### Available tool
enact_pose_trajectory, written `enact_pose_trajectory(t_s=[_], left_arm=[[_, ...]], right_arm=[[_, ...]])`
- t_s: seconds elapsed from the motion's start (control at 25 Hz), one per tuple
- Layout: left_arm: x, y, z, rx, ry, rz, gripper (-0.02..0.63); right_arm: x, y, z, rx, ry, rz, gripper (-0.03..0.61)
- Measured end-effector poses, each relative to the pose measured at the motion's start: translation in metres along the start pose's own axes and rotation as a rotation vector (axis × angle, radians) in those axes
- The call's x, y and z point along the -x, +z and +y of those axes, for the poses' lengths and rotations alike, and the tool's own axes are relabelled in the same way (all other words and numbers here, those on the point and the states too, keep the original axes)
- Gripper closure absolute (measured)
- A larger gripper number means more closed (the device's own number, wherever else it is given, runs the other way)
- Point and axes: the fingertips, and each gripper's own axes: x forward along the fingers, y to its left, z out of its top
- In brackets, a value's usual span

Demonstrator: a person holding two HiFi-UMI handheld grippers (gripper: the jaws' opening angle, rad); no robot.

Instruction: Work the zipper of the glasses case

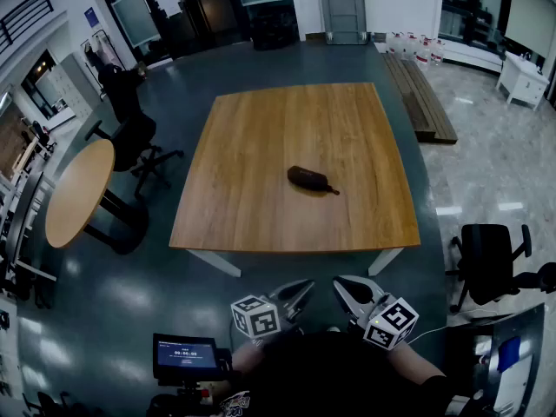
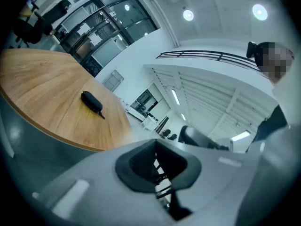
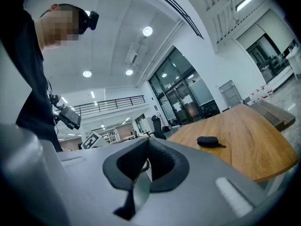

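- The glasses case (image 1: 307,178) is a small, dark, long-oval thing with rounded ends; a thin short cord or pull sticks out from its right end in the head view; the zipper line itself is too small to make out.
- It lies flat on the wooden table (image 1: 261,129), about in the middle and a little toward the near side; nothing else lies on the table.
- The left tool (image 1: 300,292) is held low, close to the person's body, in front of the near edge of the table and well apart from the case; its jaws are pressed together with nothing between them – its own view shows only the room behind the narrow slit.
- The right tool (image 1: 347,288) is just beside the left one, at about the same height; its jaws are clenched too and hold nothing.
- Both tools point toward the table, their tips leaning a little toward each other; the cube with square markers (image 1: 254,317) on the left one and the marker cube (image 1: 391,321) on the right one face up to the head camera.
- A small screen (image 1: 186,354) sits low at the person's left side.
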Motion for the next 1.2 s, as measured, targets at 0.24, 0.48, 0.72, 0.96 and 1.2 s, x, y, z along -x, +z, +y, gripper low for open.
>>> enact_pose_trajectory(t_s=[0.24,0.48,0.72,0.96,1.2], left_arm=[[-0.001,0.000,-0.003,-0.001,-0.002,-0.001,0.614],[-0.007,0.001,-0.002,0.008,-0.006,0.001,0.614],[-0.009,-0.001,-0.003,0.009,-0.009,0.009,0.614],[-0.006,0.007,-0.007,-0.004,-0.006,-0.001,0.614],[0.004,0.015,0.000,0.021,0.024,-0.012,0.614]], right_arm=[[0.002,0.003,0.000,0.006,-0.002,-0.003,0.574],[0.003,0.004,-0.006,0.002,-0.008,0.003,0.574],[0.005,0.007,0.000,0.022,0.015,-0.015,0.574],[0.003,0.015,0.003,0.036,0.024,-0.031,0.572],[-0.007,0.018,-0.001,-0.016,0.029,-0.038,0.545]])
